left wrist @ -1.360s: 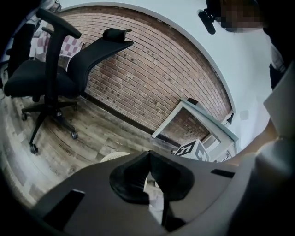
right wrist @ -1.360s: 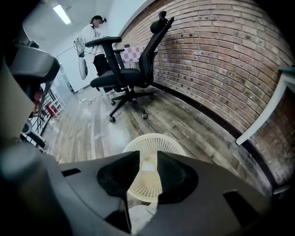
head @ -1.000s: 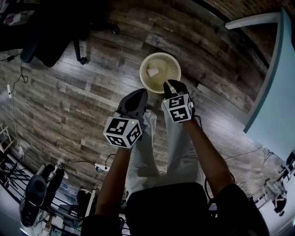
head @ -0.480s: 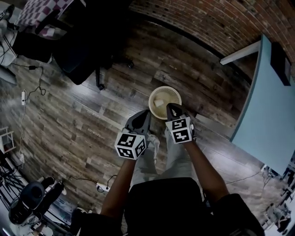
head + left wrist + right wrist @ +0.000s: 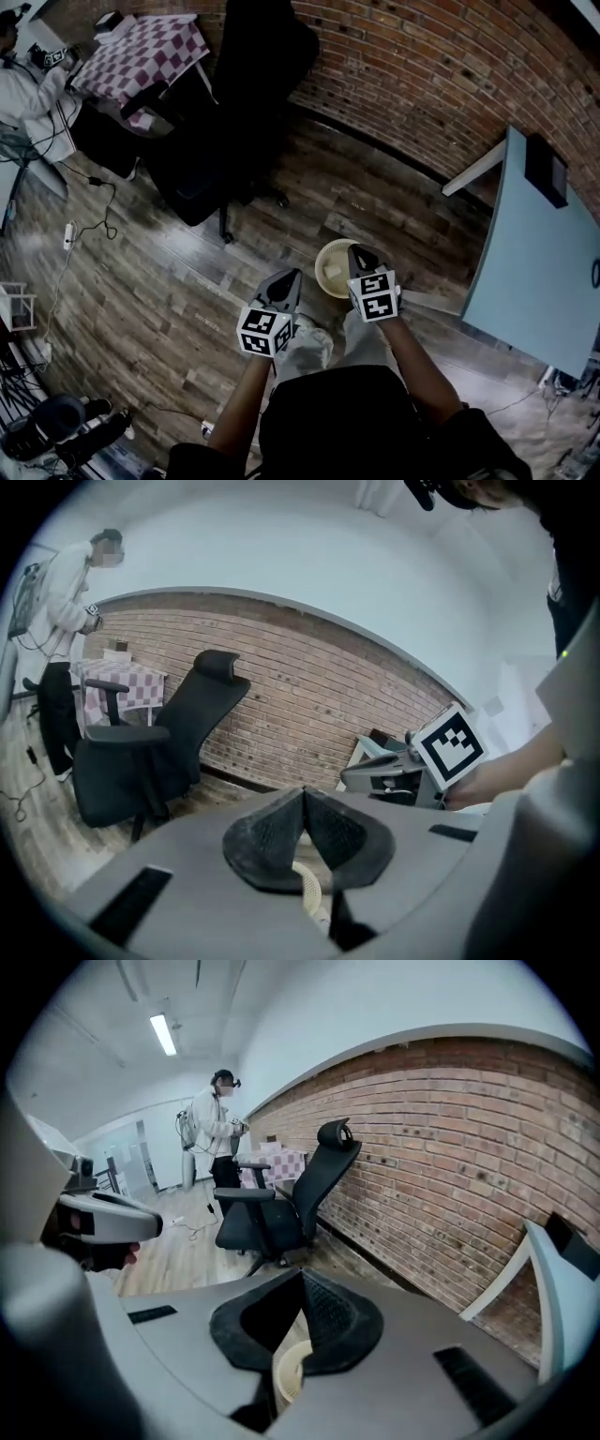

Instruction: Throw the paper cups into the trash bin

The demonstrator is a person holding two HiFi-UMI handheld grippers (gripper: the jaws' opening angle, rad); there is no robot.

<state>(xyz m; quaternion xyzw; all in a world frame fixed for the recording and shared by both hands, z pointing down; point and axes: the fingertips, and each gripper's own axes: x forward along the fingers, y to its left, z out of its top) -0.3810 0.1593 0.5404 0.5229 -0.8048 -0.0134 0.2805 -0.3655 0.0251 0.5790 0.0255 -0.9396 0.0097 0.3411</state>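
Note:
The cream mesh trash bin [image 5: 325, 253] stands on the wooden floor just ahead of the person's legs. A pale paper cup [image 5: 331, 272] lies inside it. My right gripper [image 5: 356, 251] is over the bin's right rim, jaws shut with nothing between them. My left gripper [image 5: 292, 277] hangs a little left of the bin, also shut and empty. In the left gripper view the closed tips [image 5: 302, 790] meet above a strip of the bin's rim [image 5: 308, 893]. The right gripper view shows its closed tips [image 5: 302, 1272] with the bin [image 5: 287, 1370] below.
A light blue table [image 5: 539, 258] fills the right side, against a brick wall [image 5: 412, 66]. A black office chair [image 5: 220, 131] stands ahead on the left, with a checkered table [image 5: 150, 52] behind it. A person in white [image 5: 28, 80] stands far left. Cables cross the floor at left.
The head view has tilted up: the wall, chair and checkered table have come into sight. The bin and both grippers now sit lower and smaller in the frame, still close together.

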